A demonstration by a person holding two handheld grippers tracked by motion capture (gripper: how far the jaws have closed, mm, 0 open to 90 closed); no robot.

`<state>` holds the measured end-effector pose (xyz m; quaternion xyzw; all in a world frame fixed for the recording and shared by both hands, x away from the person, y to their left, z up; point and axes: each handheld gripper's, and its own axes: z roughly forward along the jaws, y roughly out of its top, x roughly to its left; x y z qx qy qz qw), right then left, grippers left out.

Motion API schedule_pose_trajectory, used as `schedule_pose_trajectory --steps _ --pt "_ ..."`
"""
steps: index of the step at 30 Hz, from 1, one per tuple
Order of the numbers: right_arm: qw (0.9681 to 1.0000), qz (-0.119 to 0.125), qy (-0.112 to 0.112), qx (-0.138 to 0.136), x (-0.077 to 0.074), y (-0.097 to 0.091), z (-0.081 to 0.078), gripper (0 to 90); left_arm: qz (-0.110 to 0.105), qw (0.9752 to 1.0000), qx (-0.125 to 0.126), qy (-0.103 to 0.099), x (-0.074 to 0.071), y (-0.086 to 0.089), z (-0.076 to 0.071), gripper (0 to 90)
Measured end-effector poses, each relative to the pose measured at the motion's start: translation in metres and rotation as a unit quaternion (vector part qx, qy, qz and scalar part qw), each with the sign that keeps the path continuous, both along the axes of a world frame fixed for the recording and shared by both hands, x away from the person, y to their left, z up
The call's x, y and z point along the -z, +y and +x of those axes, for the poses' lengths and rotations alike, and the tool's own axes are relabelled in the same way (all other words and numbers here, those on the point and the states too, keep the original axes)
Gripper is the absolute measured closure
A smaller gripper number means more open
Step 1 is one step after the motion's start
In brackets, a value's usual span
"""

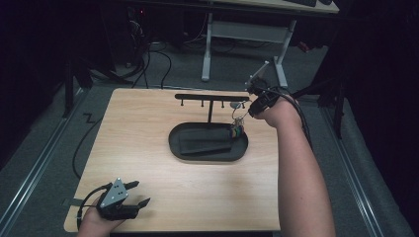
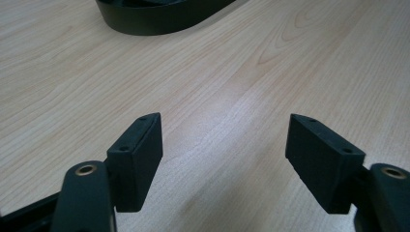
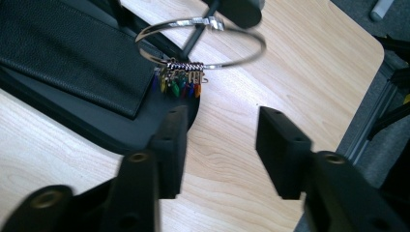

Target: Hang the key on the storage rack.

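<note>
— What's nearest you?

— Left gripper [image 1: 129,195], at the near left corner of the table [image 1: 148,148], jaws spread wide over bare wood, nothing between them.

— And the right?

— My right gripper [image 3: 220,140] is at the far right, jaws partly apart and empty. Just beyond them the key ring [image 3: 203,41] hangs from the rack [image 1: 212,97], its coloured tags [image 3: 178,86] dangling over the right end of the black tray [image 1: 207,150].
</note>
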<state>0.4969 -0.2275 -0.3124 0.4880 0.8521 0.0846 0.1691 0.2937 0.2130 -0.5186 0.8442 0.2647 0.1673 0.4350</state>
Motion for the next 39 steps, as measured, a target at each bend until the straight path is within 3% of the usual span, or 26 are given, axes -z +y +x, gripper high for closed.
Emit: schedule_pose_trajectory --steps 7,10,14,17,19,25,27,31,34,39 --pt "0.9992 0.035 -0.018 0.003 0.011 -0.011 -0.027 39.3 0.003 1.0000 0.000 -0.001 0.001 -0.003 0.000 28.5" --pt "0.9977 0.062 -0.030 0.003 0.020 -0.016 -0.039 31.8 0.004 1.0000 0.001 0.001 0.001 -0.003 -0.001 28.5" --pt "0.9970 0.061 -0.047 0.006 0.034 -0.022 -0.053 27.5 0.000 1.0000 -0.001 -0.001 0.000 -0.004 -0.002 28.5" --pt "0.9952 0.066 -0.072 0.004 0.043 -0.025 -0.063 24.0 0.001 1.0000 -0.003 0.001 0.001 -0.003 -0.001 28.1" --pt "0.9917 0.080 -0.100 -0.002 0.049 -0.028 -0.072 20.0 0.000 1.0000 -0.004 0.002 0.001 -0.003 -0.001 27.6" --pt "0.9857 0.109 -0.128 -0.006 0.068 -0.033 -0.094 15.7 -0.003 1.0000 -0.007 0.005 0.001 -0.003 0.000 26.3" --pt "0.9811 0.129 -0.144 0.001 0.078 -0.036 -0.104 14.9 -0.004 0.9999 -0.007 0.006 0.001 -0.003 0.000 26.1" --pt "0.9773 0.152 -0.147 -0.001 0.100 -0.039 -0.123 14.8 -0.002 1.0000 -0.005 0.008 0.002 -0.004 0.000 26.0" --pt "0.9723 0.186 -0.142 -0.006 0.121 -0.042 -0.138 14.4 -0.002 1.0000 -0.005 0.008 0.002 -0.004 0.000 25.8" --pt "0.9643 0.209 -0.162 0.003 0.154 -0.044 -0.163 14.4 -0.003 0.9999 -0.004 0.009 0.002 -0.005 0.000 25.6"
